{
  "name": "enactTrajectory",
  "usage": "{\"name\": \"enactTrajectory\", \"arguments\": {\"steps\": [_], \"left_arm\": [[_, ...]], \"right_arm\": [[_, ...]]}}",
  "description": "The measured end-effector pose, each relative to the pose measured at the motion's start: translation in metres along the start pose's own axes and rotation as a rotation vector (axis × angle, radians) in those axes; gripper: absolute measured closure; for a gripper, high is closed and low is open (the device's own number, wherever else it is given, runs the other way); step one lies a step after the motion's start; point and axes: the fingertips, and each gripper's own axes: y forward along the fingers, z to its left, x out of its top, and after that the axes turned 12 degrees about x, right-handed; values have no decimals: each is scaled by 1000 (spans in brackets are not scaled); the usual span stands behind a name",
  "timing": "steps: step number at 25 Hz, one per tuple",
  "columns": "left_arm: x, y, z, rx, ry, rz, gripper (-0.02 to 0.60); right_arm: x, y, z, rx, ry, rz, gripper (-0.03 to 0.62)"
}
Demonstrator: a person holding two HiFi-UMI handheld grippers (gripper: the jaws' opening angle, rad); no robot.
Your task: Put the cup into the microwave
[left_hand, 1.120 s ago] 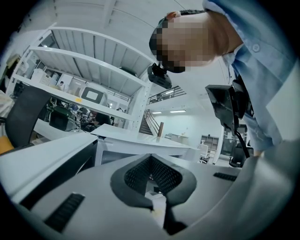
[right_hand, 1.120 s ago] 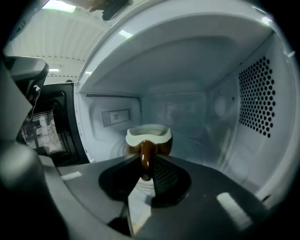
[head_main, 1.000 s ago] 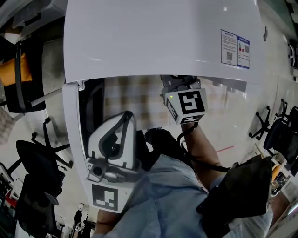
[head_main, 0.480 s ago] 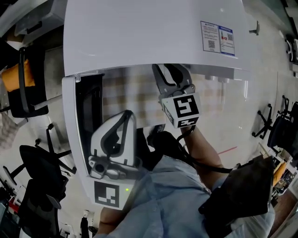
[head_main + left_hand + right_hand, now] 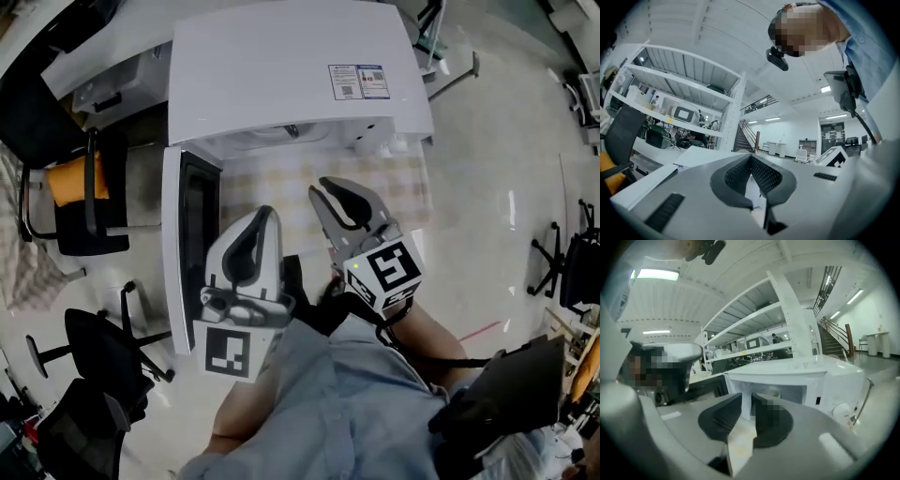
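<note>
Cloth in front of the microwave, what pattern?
The cloth is a beige-and-white check; head view shows it best.

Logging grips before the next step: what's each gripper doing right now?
Left gripper: closed, empty.
Right gripper: slightly open, empty; its jaws have just been closing.

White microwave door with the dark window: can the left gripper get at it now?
Probably yes: the white door stands swung open just left of the left gripper, and nothing shows between them.
</note>
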Motion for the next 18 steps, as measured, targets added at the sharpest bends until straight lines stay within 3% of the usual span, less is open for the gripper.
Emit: {"name": "enactTrajectory", "arguments": {"steps": [4,7,18], "left_arm": [[33,-5,-11,40,-7,-66,577],[46,-8,-22,60,54,-72,577],[86,-27,-56,38,111,-151,577]], "right_arm": [[43,-40,16,-49,-62,-32,581],[72,-64,22,-82,-103,-60,591],[121,-94,56,-44,-211,-165,592]]}}
